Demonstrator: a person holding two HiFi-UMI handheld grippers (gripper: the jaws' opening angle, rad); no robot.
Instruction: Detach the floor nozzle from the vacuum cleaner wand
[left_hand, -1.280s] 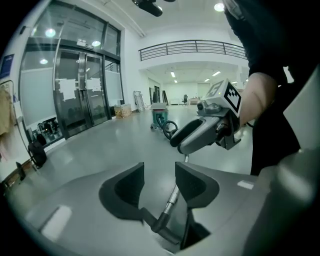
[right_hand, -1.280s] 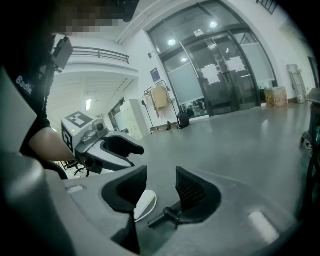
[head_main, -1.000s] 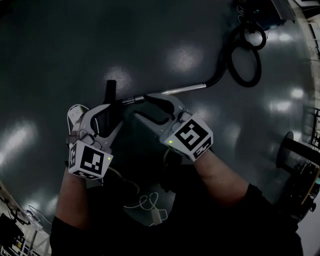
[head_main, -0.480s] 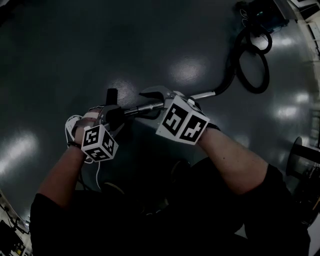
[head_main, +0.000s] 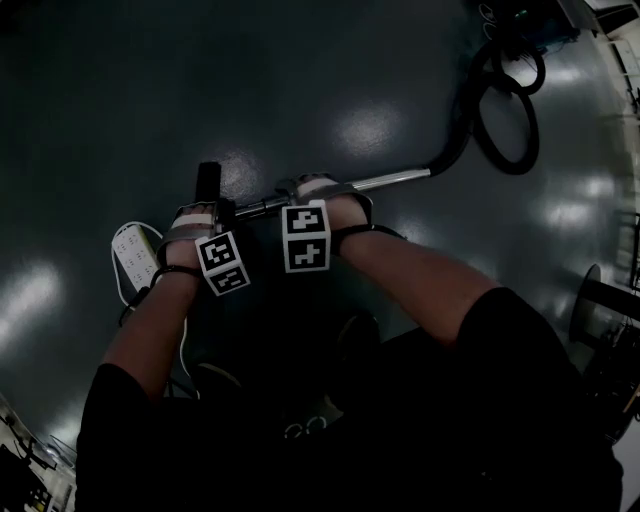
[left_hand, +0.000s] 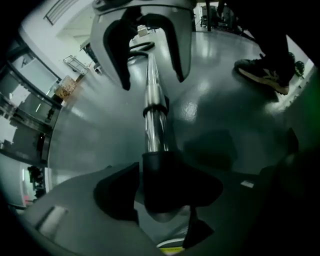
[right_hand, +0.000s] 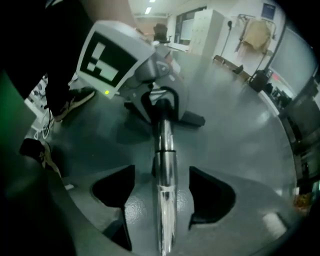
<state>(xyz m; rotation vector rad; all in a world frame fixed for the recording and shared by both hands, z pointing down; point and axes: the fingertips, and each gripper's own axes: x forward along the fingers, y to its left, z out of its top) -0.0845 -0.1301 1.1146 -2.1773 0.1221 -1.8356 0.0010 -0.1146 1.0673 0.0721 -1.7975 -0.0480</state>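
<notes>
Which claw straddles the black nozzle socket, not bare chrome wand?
The left claw: the black nozzle socket sits between its jaws. The right claw straddles only the chrome wand. Both claws' jaws have just been opening.

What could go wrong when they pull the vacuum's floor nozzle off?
Both grippers' jaws have just been opening and aren't squeezing yet. The right gripper could slip along the shiny wand between its jaws. The left gripper, astride the floor nozzle's black neck, may grab crookedly and twist it.
</notes>
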